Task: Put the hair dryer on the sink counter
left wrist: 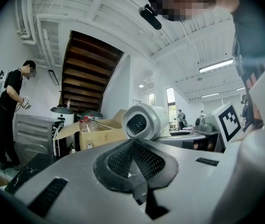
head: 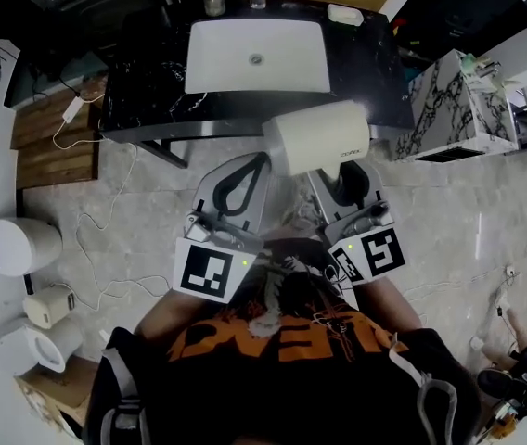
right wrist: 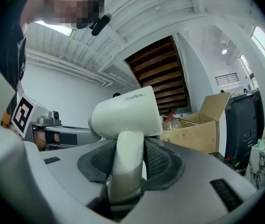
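Note:
A white hair dryer (head: 320, 136) is held in the air just in front of the black marble sink counter (head: 366, 72). My right gripper (head: 342, 176) is shut on its handle (right wrist: 127, 169), with the barrel (right wrist: 125, 115) standing above the jaws. My left gripper (head: 262, 162) hangs beside it on the left, shut with nothing between its pads (left wrist: 137, 157). In the left gripper view the dryer's round rear end (left wrist: 143, 121) shows just past the closed fingertips. Both grippers are close to my chest.
A white basin (head: 256, 56) is set in the counter, with small bottles (head: 213, 2) and a soap dish (head: 345, 13) along its back edge. A marble-patterned cabinet (head: 451, 108) stands to the right. White appliances (head: 18, 246) and cables lie on the floor at left. A person (left wrist: 10, 111) stands near a cardboard box (left wrist: 101, 135).

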Available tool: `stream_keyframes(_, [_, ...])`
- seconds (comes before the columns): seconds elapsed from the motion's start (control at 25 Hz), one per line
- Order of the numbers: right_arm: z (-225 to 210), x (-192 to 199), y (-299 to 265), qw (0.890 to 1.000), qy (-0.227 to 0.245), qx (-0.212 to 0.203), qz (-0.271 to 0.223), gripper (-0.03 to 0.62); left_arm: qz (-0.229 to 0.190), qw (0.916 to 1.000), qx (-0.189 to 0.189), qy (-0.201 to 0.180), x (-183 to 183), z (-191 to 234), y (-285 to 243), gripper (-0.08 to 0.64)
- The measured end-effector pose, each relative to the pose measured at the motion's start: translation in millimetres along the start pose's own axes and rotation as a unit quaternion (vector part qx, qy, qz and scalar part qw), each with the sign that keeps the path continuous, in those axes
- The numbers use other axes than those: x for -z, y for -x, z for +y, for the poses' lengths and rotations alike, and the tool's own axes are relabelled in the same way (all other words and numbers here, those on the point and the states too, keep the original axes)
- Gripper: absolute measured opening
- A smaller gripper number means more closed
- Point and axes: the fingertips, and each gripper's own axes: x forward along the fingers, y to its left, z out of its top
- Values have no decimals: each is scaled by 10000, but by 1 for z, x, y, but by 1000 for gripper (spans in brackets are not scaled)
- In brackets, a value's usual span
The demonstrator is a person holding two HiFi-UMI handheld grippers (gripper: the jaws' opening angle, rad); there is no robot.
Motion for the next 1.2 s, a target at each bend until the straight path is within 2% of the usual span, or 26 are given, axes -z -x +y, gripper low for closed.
stream_keyframes(0.36, [-103,-12,-60,9989,-31,-456,-61,172,113,9990,-429,43,-6,25,-114,23])
stream_keyframes(0.6, [-195,2,-78,9991,-173,-389,51,172,226,9990,-382,79,0,13,-206,21])
stream_keyframes(0.76, [-248,13,-87,9988,-317,-353,127,172,313,9987,-398,-52,1,6,-253,22])
stream_keyframes(0.96, [-301,14,-106,9982,-312,-488,149,172,361,9979,-541,-42,7,9,-309,21])
stream_keyframes(1.2, [-357,13,-120,9984,-256,-469,156,172,306,9983,-493,-87,10,5,-369,21])
